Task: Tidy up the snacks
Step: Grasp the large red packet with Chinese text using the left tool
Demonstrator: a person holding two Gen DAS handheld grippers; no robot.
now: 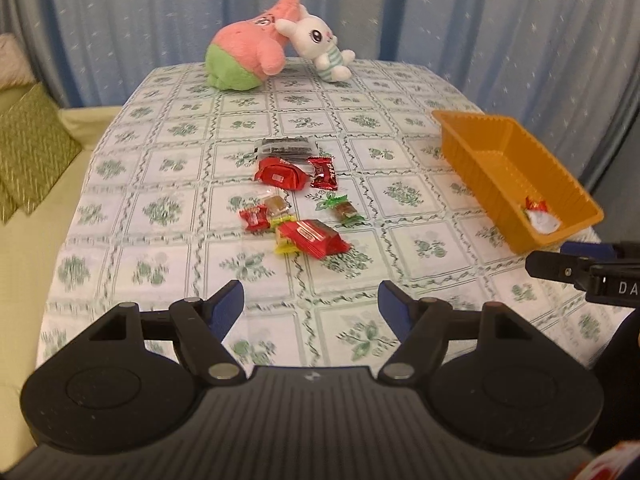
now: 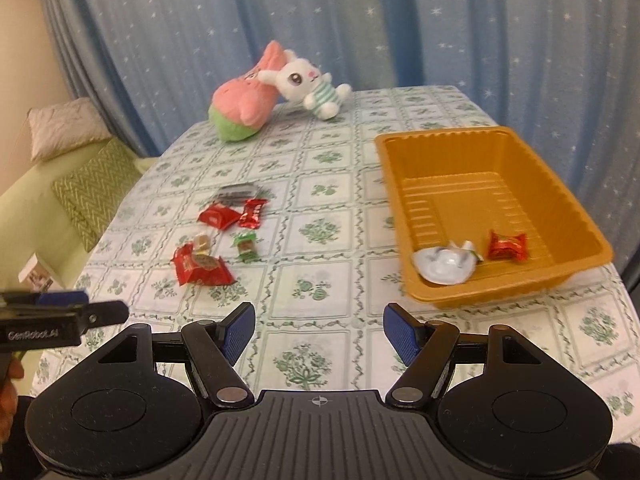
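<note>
Several wrapped snacks lie in a loose group mid-table: a dark packet [image 1: 286,147], red packets [image 1: 280,175] [image 1: 314,239], a red candy [image 1: 324,173] and a green-wrapped candy [image 1: 345,210]; the group also shows in the right wrist view [image 2: 202,268]. An orange tray [image 2: 400,184] at the right holds a red candy [image 2: 507,246] and a white wrapper [image 2: 444,266]. My left gripper [image 1: 311,306] is open and empty above the near table. My right gripper [image 2: 319,330] is open and empty, near the tray's front left corner.
A pink and green plush [image 1: 248,54] and a white rabbit plush [image 1: 322,46] lie at the table's far edge. Blue curtains hang behind. A green sofa with cushions [image 1: 28,148] stands left of the table [image 1: 160,184].
</note>
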